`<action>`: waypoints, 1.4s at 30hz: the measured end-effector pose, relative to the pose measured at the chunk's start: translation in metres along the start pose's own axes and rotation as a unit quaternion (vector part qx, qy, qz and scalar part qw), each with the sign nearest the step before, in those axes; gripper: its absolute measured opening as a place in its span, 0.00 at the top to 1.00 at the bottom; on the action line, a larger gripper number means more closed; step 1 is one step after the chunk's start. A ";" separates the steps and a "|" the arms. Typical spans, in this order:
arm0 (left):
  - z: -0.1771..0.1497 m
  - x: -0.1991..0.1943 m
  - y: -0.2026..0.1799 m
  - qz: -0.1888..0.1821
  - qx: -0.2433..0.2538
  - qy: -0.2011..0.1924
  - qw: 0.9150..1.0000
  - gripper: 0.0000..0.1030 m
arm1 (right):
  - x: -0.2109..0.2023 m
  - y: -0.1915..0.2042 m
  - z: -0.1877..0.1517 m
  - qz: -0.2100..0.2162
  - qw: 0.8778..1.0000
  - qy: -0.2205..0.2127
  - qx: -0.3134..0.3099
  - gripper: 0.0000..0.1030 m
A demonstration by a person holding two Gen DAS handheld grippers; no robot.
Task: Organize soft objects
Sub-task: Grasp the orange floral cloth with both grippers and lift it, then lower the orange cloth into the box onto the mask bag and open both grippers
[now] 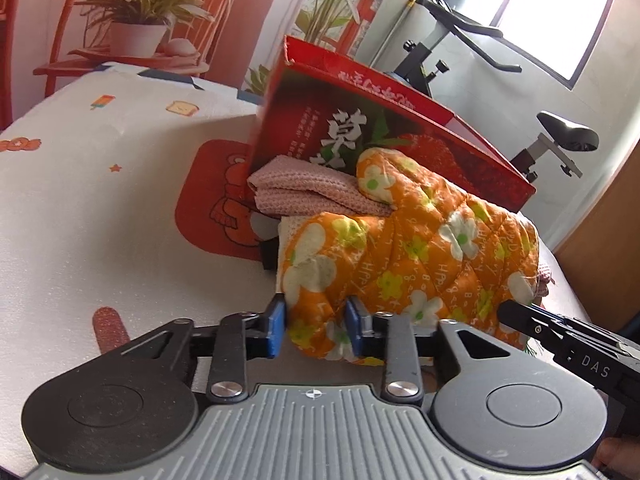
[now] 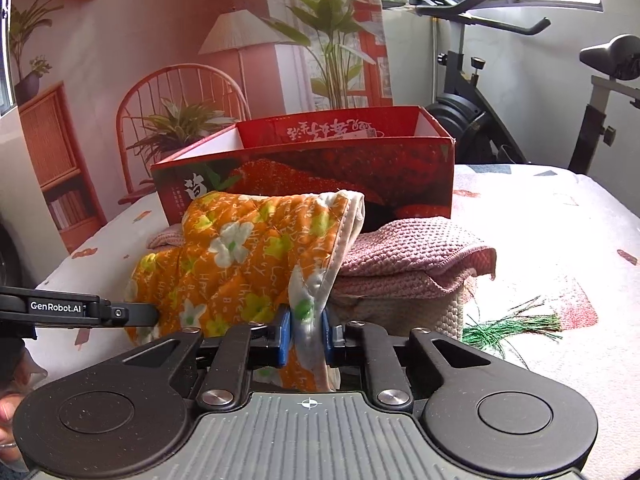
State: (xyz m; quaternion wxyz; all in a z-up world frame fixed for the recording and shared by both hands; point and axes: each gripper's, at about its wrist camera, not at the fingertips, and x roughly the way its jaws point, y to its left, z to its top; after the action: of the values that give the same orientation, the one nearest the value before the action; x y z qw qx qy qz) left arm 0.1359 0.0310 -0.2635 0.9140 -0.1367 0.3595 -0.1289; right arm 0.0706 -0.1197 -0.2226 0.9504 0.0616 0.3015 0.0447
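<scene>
Your left gripper (image 1: 315, 326) pinches orange floral quilted cloth (image 1: 412, 256) at one edge; your right gripper (image 2: 306, 338) clamps same cloth's white-trimmed edge. Cloth drapes over folded pink towels (image 2: 404, 256), stacked just in front of red strawberry box (image 2: 320, 168). Green tinsel (image 2: 508, 326) lies right of towels

One orange floral quilted cloth (image 1: 420, 248), one red strawberry box (image 2: 320, 172), two pink knitted cloths (image 2: 404, 256) stacked, one white knitted piece (image 2: 448, 312) beneath, one bundle of green strands (image 2: 508, 326), two grippers, left gripper (image 1: 316, 326), right gripper (image 2: 306, 336), one exercise bike (image 2: 480, 92).
</scene>
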 end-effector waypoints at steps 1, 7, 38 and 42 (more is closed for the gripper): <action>0.000 -0.002 -0.001 0.003 0.004 -0.005 1.000 0.76 | -0.001 0.001 0.000 0.001 1.000 -0.002 -0.002 0.89; 0.004 -0.016 -0.005 0.009 0.018 -0.034 0.999 0.81 | -0.012 0.009 0.005 0.020 0.999 -0.029 -0.014 0.91; 0.025 -0.054 -0.029 -0.021 0.065 -0.137 0.988 0.88 | -0.040 0.020 0.052 0.033 0.990 -0.114 -0.079 0.92; 0.041 -0.059 -0.031 -0.017 0.063 -0.160 0.985 0.88 | -0.037 0.021 0.078 0.041 0.987 -0.126 -0.090 0.92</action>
State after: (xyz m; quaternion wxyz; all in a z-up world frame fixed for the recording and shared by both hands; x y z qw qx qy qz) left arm 0.1185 0.0281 -0.1874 0.9642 -0.1036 0.1975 -0.1438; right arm 0.0847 -0.1103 -0.1359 0.9798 -0.0072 0.1717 0.1025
